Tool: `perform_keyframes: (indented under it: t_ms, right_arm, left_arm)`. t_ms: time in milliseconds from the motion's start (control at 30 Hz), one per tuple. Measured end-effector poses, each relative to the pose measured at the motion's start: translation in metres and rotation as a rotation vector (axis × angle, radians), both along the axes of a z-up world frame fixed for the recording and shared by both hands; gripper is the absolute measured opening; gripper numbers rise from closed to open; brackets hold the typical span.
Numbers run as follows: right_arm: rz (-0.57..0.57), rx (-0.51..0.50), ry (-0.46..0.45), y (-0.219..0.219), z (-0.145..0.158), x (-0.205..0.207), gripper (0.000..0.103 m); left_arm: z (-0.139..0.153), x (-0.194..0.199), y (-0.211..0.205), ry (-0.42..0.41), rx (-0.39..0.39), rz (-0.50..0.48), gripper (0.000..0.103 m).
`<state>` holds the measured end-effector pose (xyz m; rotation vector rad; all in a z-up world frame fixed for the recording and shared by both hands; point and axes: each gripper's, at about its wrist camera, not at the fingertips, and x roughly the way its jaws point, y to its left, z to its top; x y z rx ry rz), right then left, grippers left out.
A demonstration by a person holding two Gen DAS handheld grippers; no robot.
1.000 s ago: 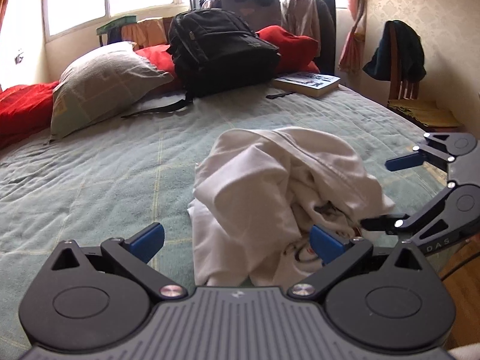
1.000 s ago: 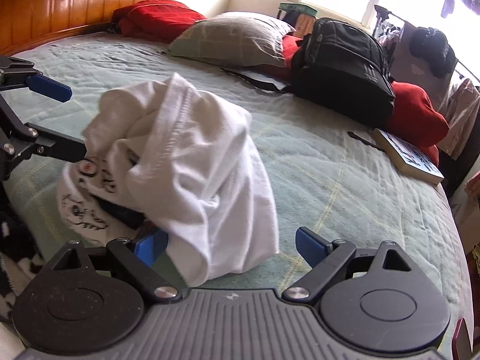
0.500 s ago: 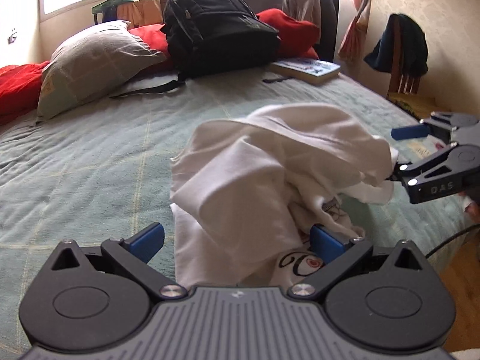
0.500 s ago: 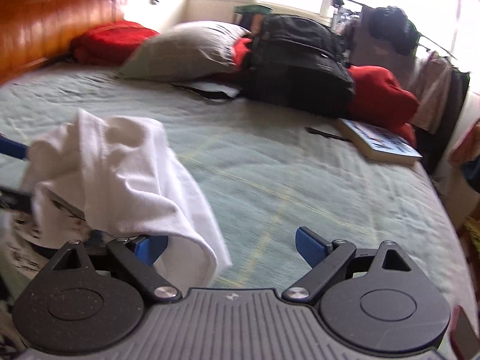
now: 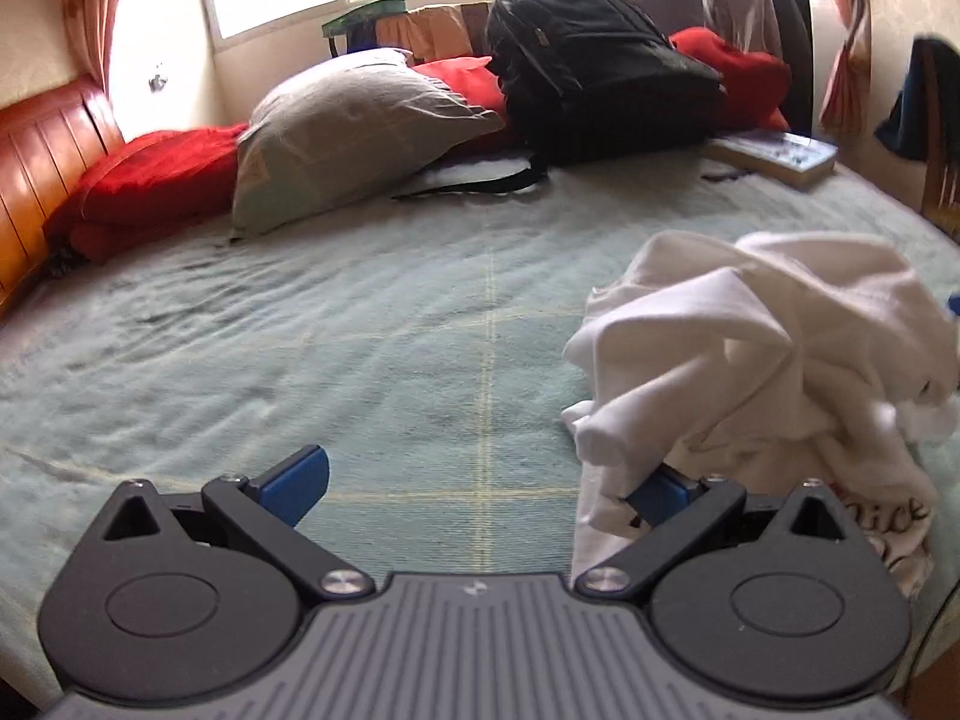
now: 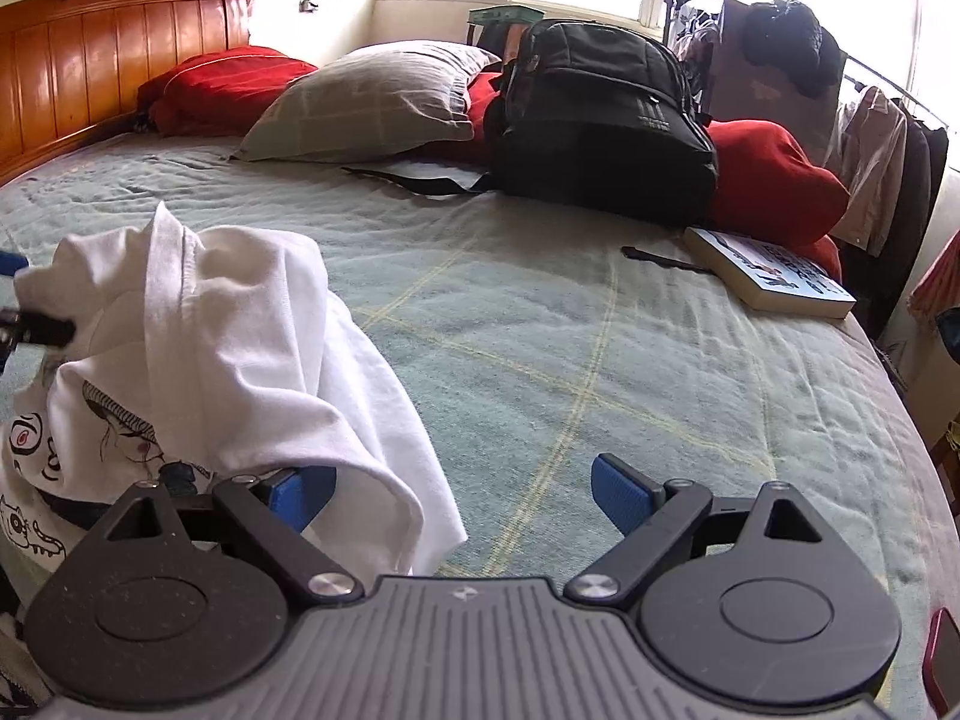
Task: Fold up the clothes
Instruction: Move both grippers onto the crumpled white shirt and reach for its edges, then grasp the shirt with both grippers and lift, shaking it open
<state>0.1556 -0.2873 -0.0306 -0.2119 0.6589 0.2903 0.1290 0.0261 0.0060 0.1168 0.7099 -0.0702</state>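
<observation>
A crumpled white T-shirt (image 5: 756, 360) with a printed drawing lies bunched on the green bedspread (image 5: 360, 348). In the left wrist view it is at the right, draped over my left gripper's right finger. My left gripper (image 5: 480, 483) is open and holds nothing. In the right wrist view the shirt (image 6: 228, 324) is at the left, with its hem lying over the left finger. My right gripper (image 6: 462, 492) is open and holds nothing. A bit of the left gripper shows at that view's left edge (image 6: 36, 324).
A grey pillow (image 5: 348, 132), red cushions (image 5: 156, 180), a black backpack (image 5: 594, 78) and a book (image 6: 774, 276) sit along the far side of the bed. A wooden headboard (image 6: 108, 54) is at the left. A chair stands past the bed's right edge (image 5: 936, 138).
Both grippers have swung apart: the shirt has shifted from the middle to the right in the left view and to the left in the right view. Both grippers stay open.
</observation>
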Motion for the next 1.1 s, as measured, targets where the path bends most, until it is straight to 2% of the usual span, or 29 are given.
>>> perform_keyframes:
  t_ms: [133,300,367,500,567,633,667,733,800,833,867,933,1033,1100]
  right_arm:
    - [0.020,0.009,-0.007,0.003,0.000,-0.001,0.095]
    - [0.034,0.021,-0.013,0.004,0.002,-0.005,0.090]
    - [0.037,0.025,-0.013,0.004,0.003,-0.006,0.087]
    - [0.044,0.030,-0.024,0.001,0.005,-0.009,0.081]
    - [0.044,0.030,-0.031,0.000,0.007,-0.009,0.080]
    - [0.046,0.030,-0.037,-0.001,0.009,-0.008,0.077]
    - [0.049,0.032,-0.038,-0.001,0.009,-0.008,0.076]
    - [0.069,0.046,-0.034,0.000,0.009,-0.008,0.069]
    - [0.092,0.052,-0.030,0.004,0.008,-0.009,0.061]
    - [0.103,0.051,-0.031,0.005,0.007,-0.010,0.057]
    - [0.112,0.051,-0.030,0.007,0.007,-0.011,0.054]
    - [0.138,0.064,-0.023,0.009,0.007,-0.013,0.035]
    - [0.179,0.092,-0.005,0.009,0.008,-0.012,0.014]
    - [0.199,0.095,-0.001,0.008,0.009,-0.009,0.014]
  left_arm:
    - [0.000,-0.009,-0.002,0.020,-0.124,-0.097,0.102]
    - [-0.011,-0.011,-0.013,0.021,-0.150,-0.149,0.099]
    - [-0.014,-0.008,-0.013,0.027,-0.179,-0.154,0.088]
    - [-0.012,-0.003,-0.006,0.000,-0.182,-0.113,0.076]
    - [-0.008,-0.001,0.002,-0.018,-0.188,-0.088,0.066]
    - [-0.005,0.004,0.007,-0.021,-0.207,-0.072,0.062]
    - [-0.005,0.005,0.009,-0.015,-0.230,-0.077,0.056]
    - [-0.006,0.005,0.005,0.002,-0.251,-0.116,0.050]
    - [-0.008,0.003,-0.003,-0.001,-0.232,-0.156,0.036]
    - [-0.009,0.002,-0.006,-0.004,-0.225,-0.169,0.024]
    - [-0.008,0.003,-0.006,-0.010,-0.225,-0.167,0.018]
    - [-0.008,0.005,-0.006,-0.021,-0.225,-0.162,0.013]
    - [-0.005,0.009,-0.002,-0.032,-0.214,-0.150,0.009]
    - [-0.002,0.011,0.004,-0.040,-0.204,-0.142,0.009]
